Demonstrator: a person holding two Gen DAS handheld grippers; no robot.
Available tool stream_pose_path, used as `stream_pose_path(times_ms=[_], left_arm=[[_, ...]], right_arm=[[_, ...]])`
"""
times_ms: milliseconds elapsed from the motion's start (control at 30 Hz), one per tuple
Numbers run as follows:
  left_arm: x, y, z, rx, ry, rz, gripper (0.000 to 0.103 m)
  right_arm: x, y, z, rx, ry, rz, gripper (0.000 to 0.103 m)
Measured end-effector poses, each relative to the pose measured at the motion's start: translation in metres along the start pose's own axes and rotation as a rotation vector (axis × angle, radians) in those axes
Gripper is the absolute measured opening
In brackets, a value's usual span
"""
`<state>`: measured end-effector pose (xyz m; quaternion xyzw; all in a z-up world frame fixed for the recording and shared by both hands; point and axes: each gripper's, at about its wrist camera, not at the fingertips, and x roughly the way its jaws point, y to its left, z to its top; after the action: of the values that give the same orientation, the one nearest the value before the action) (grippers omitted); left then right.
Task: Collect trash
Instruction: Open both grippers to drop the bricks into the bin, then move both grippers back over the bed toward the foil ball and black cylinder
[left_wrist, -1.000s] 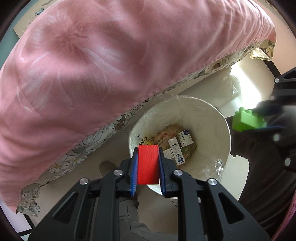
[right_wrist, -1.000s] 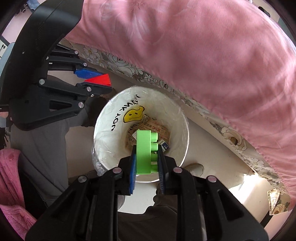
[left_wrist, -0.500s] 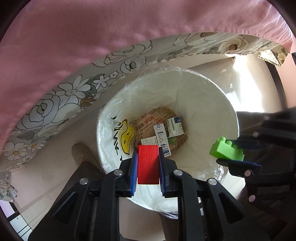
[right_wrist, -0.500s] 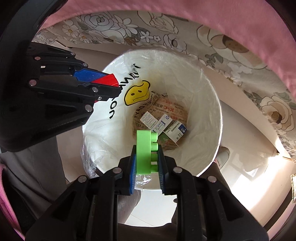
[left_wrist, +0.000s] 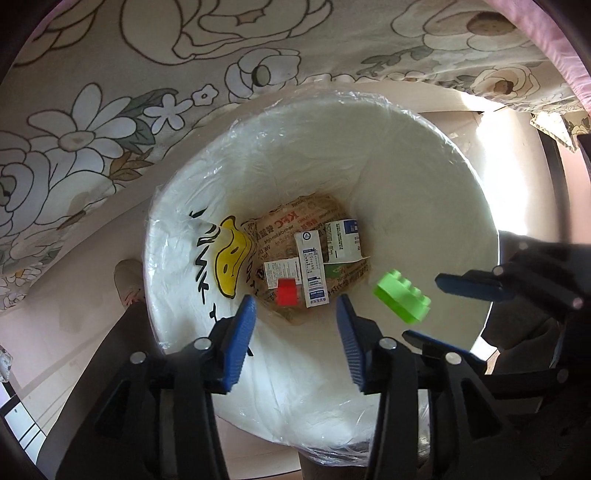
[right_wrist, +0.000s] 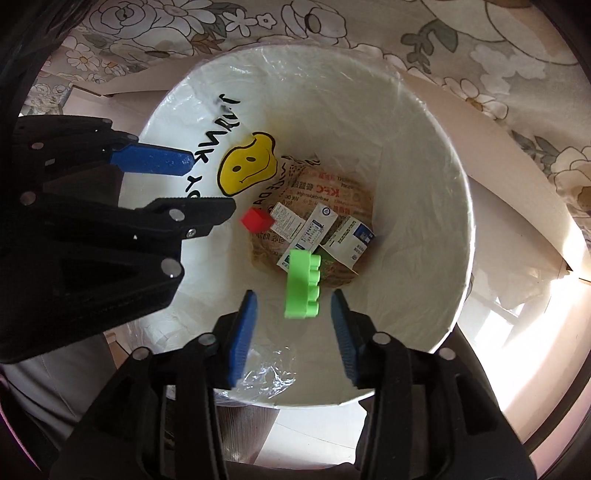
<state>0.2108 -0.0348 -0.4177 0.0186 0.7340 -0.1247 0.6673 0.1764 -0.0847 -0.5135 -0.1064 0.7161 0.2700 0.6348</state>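
Observation:
A white trash bin (left_wrist: 424, 155) lined with clear plastic sits below both grippers; it also shows in the right wrist view (right_wrist: 424, 147). My left gripper (left_wrist: 295, 306) is open and empty over the bin. A red block (left_wrist: 287, 291) is loose deep inside the bin, also seen in the right wrist view (right_wrist: 256, 219). My right gripper (right_wrist: 293, 302) is open. A green toy brick (right_wrist: 303, 284) is loose between its jaws, touching neither, inside the bin's mouth; it also shows in the left wrist view (left_wrist: 402, 301). The right gripper appears in the left wrist view (left_wrist: 436, 306).
Small cardboard boxes (left_wrist: 314, 269) and a brown paper bag (left_wrist: 295, 221) lie at the bin's bottom. A yellow smiley face (right_wrist: 247, 170) is printed on the liner. A floral sheet (left_wrist: 110, 92) hangs just behind the bin. A shoe (left_wrist: 127, 277) stands on the floor at left.
Both grippers moved lower over the bin and opened. The red block dropped from the left gripper into the bin. The green brick left the right gripper's pads.

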Motion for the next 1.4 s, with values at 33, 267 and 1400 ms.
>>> stream_pose_path(times_ms=[33,267,1400], left_arm=[[0.001,0.0,0.0,0.001,0.001,-0.003,0.049],[-0.01,0.0,-0.004,-0.002,-0.006,0.014,0.049],[-0.322,-0.026,0.004,0.068,-0.455,0.132,0.078]], right_arm=[[-0.001,0.0,0.0,0.003,-0.005,0.005,0.054],[-0.013,0.001,-0.004,0.002,-0.023,0.015,0.054],[-0.321,0.033,-0.034,-0.26,-0.396,-0.307,0.073]])
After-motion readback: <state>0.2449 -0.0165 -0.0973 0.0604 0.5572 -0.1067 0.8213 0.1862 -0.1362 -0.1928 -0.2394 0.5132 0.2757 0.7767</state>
